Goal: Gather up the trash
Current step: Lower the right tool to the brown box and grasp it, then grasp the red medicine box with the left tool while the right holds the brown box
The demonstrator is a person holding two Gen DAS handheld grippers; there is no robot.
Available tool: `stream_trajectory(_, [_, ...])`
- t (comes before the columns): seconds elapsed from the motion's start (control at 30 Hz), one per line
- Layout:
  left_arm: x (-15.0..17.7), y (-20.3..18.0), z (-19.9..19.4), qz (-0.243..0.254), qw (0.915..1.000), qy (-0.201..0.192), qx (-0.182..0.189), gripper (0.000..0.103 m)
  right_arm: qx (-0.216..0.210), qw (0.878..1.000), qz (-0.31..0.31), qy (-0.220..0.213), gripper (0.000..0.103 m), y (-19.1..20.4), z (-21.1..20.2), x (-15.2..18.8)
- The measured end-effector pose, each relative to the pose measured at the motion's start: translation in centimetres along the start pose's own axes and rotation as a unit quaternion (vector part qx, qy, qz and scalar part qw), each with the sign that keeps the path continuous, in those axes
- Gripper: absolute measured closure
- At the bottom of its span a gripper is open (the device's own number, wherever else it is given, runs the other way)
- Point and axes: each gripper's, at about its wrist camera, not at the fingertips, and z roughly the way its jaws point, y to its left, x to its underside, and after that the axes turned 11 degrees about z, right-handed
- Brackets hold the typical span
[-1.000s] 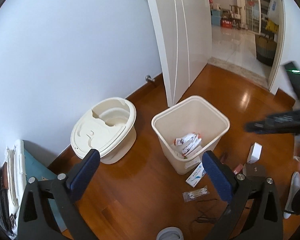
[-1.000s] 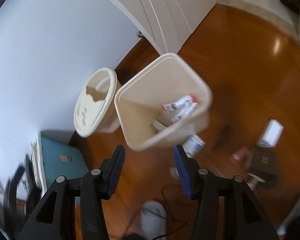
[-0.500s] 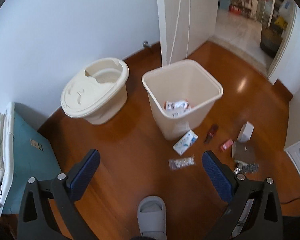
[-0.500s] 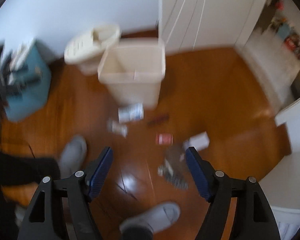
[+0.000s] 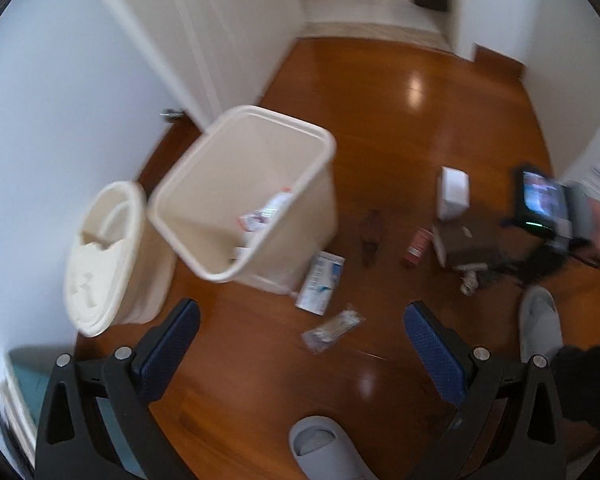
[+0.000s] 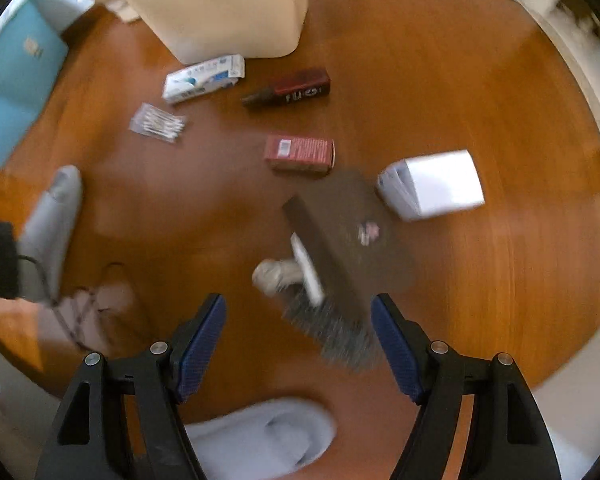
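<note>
A cream trash bin (image 5: 256, 136) stands on the wood floor with a few wrappers inside; its side shows in the right wrist view (image 6: 228, 8). Trash lies on the floor: a white-blue box (image 6: 204, 78), a cotton swab packet (image 6: 158, 123), a dark box (image 6: 296, 88), a red box (image 6: 300, 152), a white box (image 6: 434, 184), a brown flat box (image 6: 340, 236) and a crumpled wad (image 6: 274, 276). My right gripper (image 6: 298, 344) is open and empty, just above the brown box and wad. My left gripper (image 5: 302, 354) is open and empty, high above the swab packet (image 5: 332, 326).
A cream bin lid (image 5: 104, 252) leans by the wall left of the bin. A teal box (image 6: 12, 76) stands at the left. Grey slippers (image 6: 260, 436) and the person's feet are near me. A white door (image 5: 204, 28) stands behind the bin.
My right gripper has dropped down toward the brown box and wad. My left gripper has swung so the bin sits left and the right hand's device shows at the right. Both stay open.
</note>
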Motion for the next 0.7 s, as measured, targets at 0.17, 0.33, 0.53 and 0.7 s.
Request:
stream_trajectory(0.17, [-0.6,-0.3,2.0,0.006,0.9989,0.025,0.039,0.0,0.017,0.999,-0.043,0.005,0.026,1.5,6.0,-3.3])
stream_trajectory(0.33, [-0.4,1.1,3.2,-0.028,0.9975,0.04,0.052,0.0,0.099,0.993,-0.049,0.03,0.02,0.7,12.2,-4.2])
stream_trajectory(0.53, [1.4,0.9,5.4,-0.033,0.996,0.073,0.04,0.0,-0.002,0.999,0.026,-0.048,0.045,-3.4,9.1,-4.6])
stream_trajectory(0.7, [2.7,-2.1,9.2,-0.007,0.9933,0.109,0.038,0.0,-0.057,0.99,0.084,-0.095,0.063,-6.8,5.7,-4.3])
